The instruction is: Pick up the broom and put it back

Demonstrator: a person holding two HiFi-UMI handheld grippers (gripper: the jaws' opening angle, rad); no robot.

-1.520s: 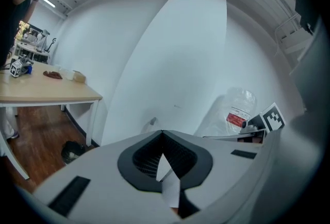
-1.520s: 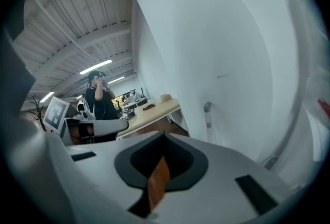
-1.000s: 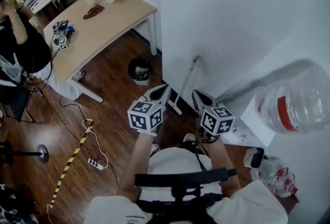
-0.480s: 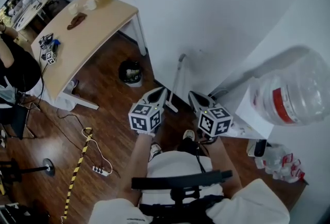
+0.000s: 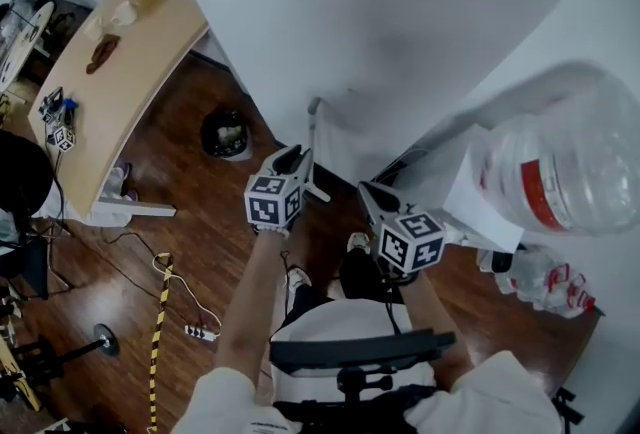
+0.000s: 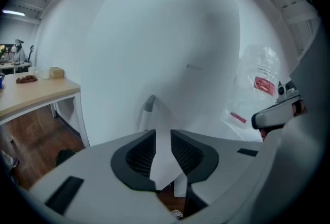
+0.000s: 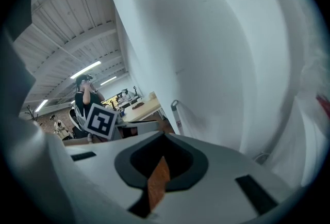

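The broom [image 5: 311, 144] is a thin white pole with a grey top, leaning upright against the white wall. My left gripper [image 5: 291, 154] reaches out right beside the pole's lower part. In the left gripper view the grey top [image 6: 149, 105] rises just beyond the left gripper [image 6: 163, 132]. Its jaws have just been opening; they stand apart and grip nothing. My right gripper [image 5: 366, 190] hangs further back on the right, tips together and empty. The right gripper view shows the broom [image 7: 176, 113] ahead of the right gripper [image 7: 165, 135].
A large clear water bottle [image 5: 560, 177] sits on a white box [image 5: 470, 212] at the right. A black bin [image 5: 225, 135] stands left of the broom near a wooden table [image 5: 120, 92]. A power strip [image 5: 195, 330] and yellow tape [image 5: 158, 342] lie on the floor.
Both grippers moved forward and down toward the wall. The left one went further, arriving beside the broom's pole, and its jaws parted. The head view swung right.
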